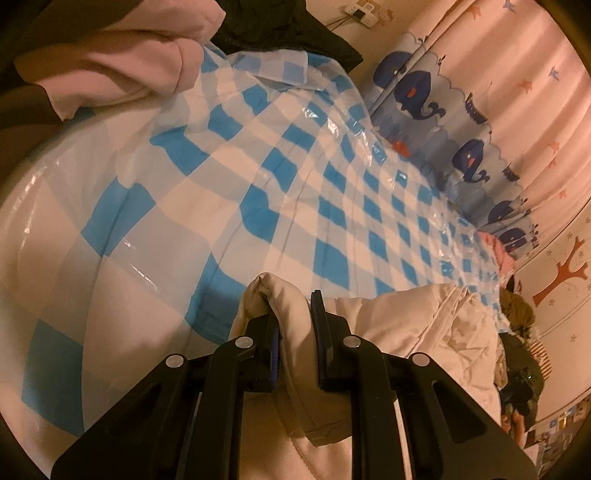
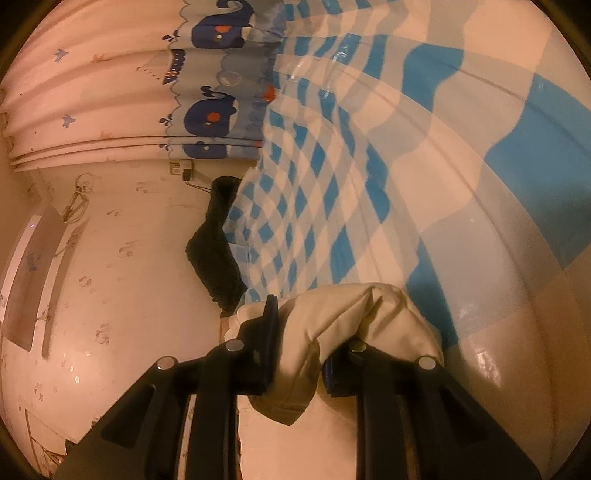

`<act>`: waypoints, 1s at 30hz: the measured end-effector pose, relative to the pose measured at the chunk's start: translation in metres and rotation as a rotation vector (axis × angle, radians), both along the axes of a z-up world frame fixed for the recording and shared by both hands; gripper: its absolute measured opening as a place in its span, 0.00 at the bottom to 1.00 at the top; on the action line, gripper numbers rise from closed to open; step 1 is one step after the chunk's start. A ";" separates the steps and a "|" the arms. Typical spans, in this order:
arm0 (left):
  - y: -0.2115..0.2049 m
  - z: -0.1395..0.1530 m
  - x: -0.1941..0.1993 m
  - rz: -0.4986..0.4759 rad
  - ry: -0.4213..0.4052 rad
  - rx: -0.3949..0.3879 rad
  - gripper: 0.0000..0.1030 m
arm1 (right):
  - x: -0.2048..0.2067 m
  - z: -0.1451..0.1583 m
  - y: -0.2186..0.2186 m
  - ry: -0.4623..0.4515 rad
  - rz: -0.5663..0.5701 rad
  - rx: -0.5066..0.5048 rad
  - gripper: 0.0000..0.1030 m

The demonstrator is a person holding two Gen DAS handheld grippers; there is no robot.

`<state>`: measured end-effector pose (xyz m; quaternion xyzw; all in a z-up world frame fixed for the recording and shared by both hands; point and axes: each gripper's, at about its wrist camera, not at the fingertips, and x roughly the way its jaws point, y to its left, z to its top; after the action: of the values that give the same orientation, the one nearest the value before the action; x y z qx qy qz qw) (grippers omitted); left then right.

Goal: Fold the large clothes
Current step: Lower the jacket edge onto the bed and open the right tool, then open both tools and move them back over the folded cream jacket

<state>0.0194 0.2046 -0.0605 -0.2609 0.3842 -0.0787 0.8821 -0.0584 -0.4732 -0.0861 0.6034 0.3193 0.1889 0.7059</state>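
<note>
Left gripper (image 1: 295,314): our fingers pinch the cream garment (image 1: 417,325).
Right gripper (image 2: 299,328): fingers likewise clamped on it.
Garment: low over the near checkered bed (image 1: 229,177).
Advice: we'd lower both edges level, aligned.

Bedroom, checked bedsheet (image 1: 258,177), whale curtain (image 1: 461,122)

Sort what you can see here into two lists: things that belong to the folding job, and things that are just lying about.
Part of the job:
- cream padded garment
- left gripper, shut on it
- right gripper, shut on it
- blue-and-white checked bedcover, the folding surface

Just lying about:
- pale pink cloth
- black cloth
- whale-print curtain
- tree wall sticker
</note>
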 end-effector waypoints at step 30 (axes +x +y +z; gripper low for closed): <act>-0.041 0.128 -0.056 -0.090 -0.179 0.210 0.82 | -0.027 0.152 0.133 -0.162 0.293 -0.768 0.93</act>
<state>-0.0362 0.1634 0.0677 -0.1416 0.3214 -0.1005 0.9309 -0.0857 -0.3399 0.0663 0.2275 0.3926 0.2014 0.8681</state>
